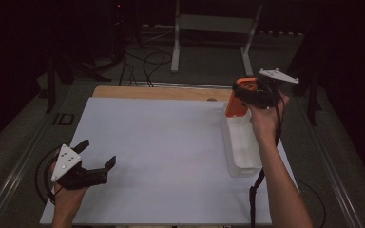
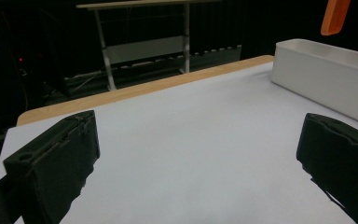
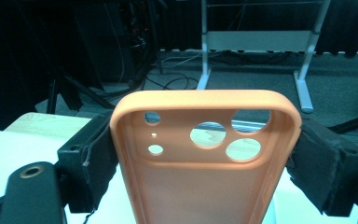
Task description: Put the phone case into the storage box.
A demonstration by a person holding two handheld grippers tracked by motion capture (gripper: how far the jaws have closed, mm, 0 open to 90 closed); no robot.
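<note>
Currently the right gripper (image 1: 247, 97) has its jaws clamped on the two long edges of an orange phone case (image 1: 237, 102), held in the air above the far end of the white bin (image 1: 240, 152) at the table's right side. In the right gripper view the phone case (image 3: 205, 158) shows its hollow inner face to the camera, camera cut-outs at the top, pads pressing either side.

Progress, as a judgement: the case is lifted and gripped, so pick-up looks done. Whether it is headed into the bin or coming out of it cannot be told from these views. Setting it down and releasing remain.

Orientation: in the high view the long axis tilts steeply, the lower end dipping toward the bin. The cut-out end points away from the person, toward the far side of the room.

The left gripper (image 1: 97, 164) hovers low over the near-left part of the white table sheet (image 1: 161, 156), jaws wide apart, nothing between them. In its own view the bin (image 2: 326, 79) sits far right, the case's orange tip (image 2: 334, 16) hanging above it.
</note>
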